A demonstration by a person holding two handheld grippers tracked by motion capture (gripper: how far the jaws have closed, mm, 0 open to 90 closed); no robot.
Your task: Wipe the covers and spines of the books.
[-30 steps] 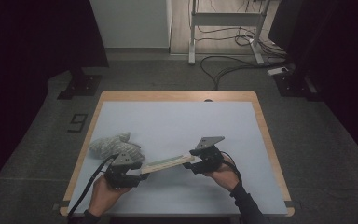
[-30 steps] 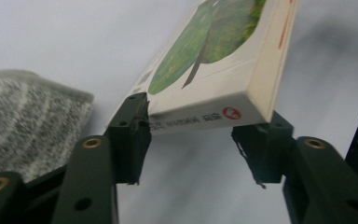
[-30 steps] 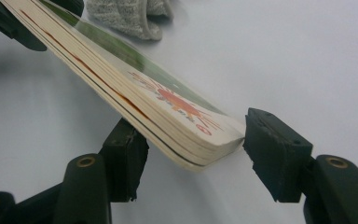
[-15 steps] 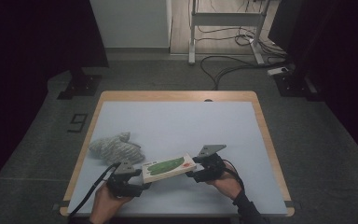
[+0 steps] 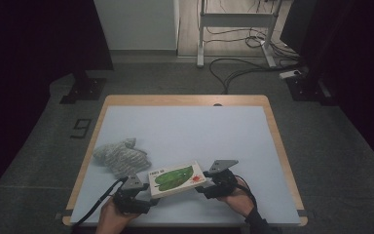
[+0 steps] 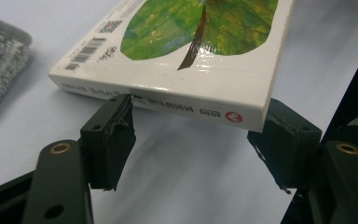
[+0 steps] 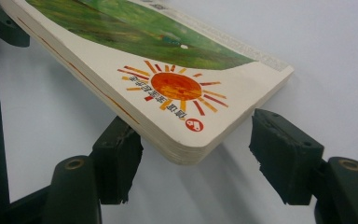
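Between the spread, just-opened left hand-held gripper [image 5: 143,195] and right hand-held gripper [image 5: 205,187], the book [image 5: 175,178] is unclamped; a hasty withdrawal could drag it off the bench [image 5: 185,131].

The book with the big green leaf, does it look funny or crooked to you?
A bit. The book sits at a slant to the table edges, and its corners look raised off the surface by the left gripper and right gripper. No damage shows. The grey cloth lies crumpled beside it.
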